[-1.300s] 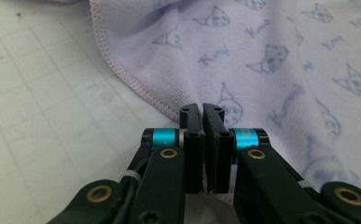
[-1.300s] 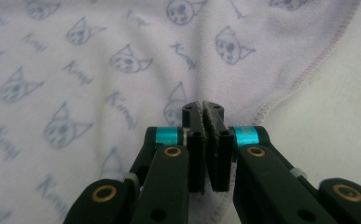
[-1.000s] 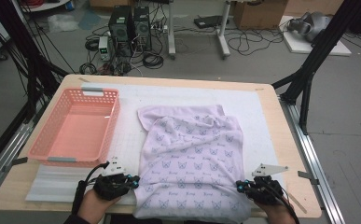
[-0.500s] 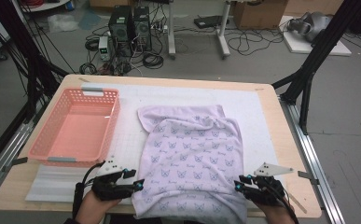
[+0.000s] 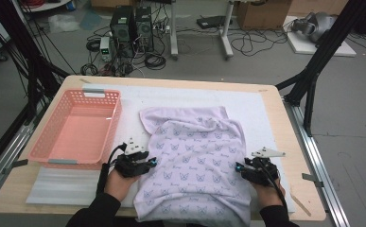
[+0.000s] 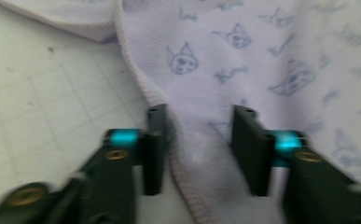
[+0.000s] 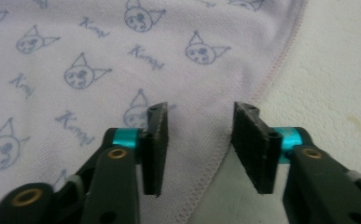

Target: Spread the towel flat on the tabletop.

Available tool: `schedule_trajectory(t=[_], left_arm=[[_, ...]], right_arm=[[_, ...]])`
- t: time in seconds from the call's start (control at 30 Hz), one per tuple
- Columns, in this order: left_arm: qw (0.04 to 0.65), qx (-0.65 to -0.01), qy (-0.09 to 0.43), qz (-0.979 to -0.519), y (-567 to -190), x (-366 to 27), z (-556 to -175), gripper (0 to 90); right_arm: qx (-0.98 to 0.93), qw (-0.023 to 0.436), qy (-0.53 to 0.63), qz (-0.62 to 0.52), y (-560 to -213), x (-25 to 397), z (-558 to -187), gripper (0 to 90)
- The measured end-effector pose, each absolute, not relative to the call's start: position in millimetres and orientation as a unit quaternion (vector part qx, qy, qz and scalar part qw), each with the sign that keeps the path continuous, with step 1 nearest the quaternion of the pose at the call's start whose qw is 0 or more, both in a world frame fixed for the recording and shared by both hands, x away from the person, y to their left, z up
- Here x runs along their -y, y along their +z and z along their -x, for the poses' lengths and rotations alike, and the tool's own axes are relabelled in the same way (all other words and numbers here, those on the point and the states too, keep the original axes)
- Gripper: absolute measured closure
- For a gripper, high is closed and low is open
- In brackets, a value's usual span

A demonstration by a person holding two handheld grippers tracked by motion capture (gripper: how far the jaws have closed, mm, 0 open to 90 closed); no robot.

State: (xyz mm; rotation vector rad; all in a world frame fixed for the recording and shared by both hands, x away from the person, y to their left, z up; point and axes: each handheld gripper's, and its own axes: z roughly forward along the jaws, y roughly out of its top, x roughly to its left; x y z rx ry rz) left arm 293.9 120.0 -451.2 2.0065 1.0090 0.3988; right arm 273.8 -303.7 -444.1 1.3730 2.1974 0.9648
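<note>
The pink basket on the left had nothing in it. My left claw was open around the left edge of the purple towel, not pinching yet. My right claw was open at the right edge. The towel lay spread on the table, so I think the folding had barely begun.

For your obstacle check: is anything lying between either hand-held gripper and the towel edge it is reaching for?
Nothing visible is. The left hand-held gripper has its open jaws astride the hem of the towel. The right hand-held gripper is likewise open at the opposite hem, over the white mat.
</note>
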Motion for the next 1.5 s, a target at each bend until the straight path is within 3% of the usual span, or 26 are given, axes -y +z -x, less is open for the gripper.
schedule_trajectory(t=[0.03,0.27,0.47,0.8,1.3,1.37,1.43,1.5], left_arm=[[0.414,-0.401,0.159,-0.802,-450.6,-119.3,-295.6,84.7],[0.382,-0.463,0.233,-0.765,-445.7,-123.9,-315.4,86.1],[0.372,-0.464,0.218,-0.774,-446.8,-126.3,-316.0,85.9],[0.403,-0.437,0.151,-0.79,-440.0,-144.7,-275.4,85.9],[0.374,-0.37,0.069,-0.848,-431.9,-153.6,-214.1,85.4],[0.374,-0.366,0.073,-0.849,-430.5,-152.4,-211.1,82.1],[0.389,-0.373,0.088,-0.838,-428.5,-150.4,-215.7,62.1],[0.413,-0.387,0.1,-0.819,-425.0,-149.1,-225.8,51.2]], right_arm=[[-0.787,0.168,0.353,-0.477,-443.7,304.8,-275.9,84.2],[-0.784,0.195,0.364,-0.463,-442.8,301.9,-304.4,86.2],[-0.776,0.197,0.357,-0.481,-446.1,296.9,-321.6,86.1],[-0.798,0.162,0.369,-0.449,-432.0,312.6,-265.2,86.2],[-0.841,0.096,0.351,-0.399,-421.2,318.0,-196.2,86.3],[-0.843,0.09,0.353,-0.396,-418.0,319.4,-192.1,85.4],[-0.832,0.106,0.366,-0.403,-413.2,319.8,-194.7,74.3],[-0.814,0.13,0.381,-0.418,-409.3,317.9,-204.2,63.3]])
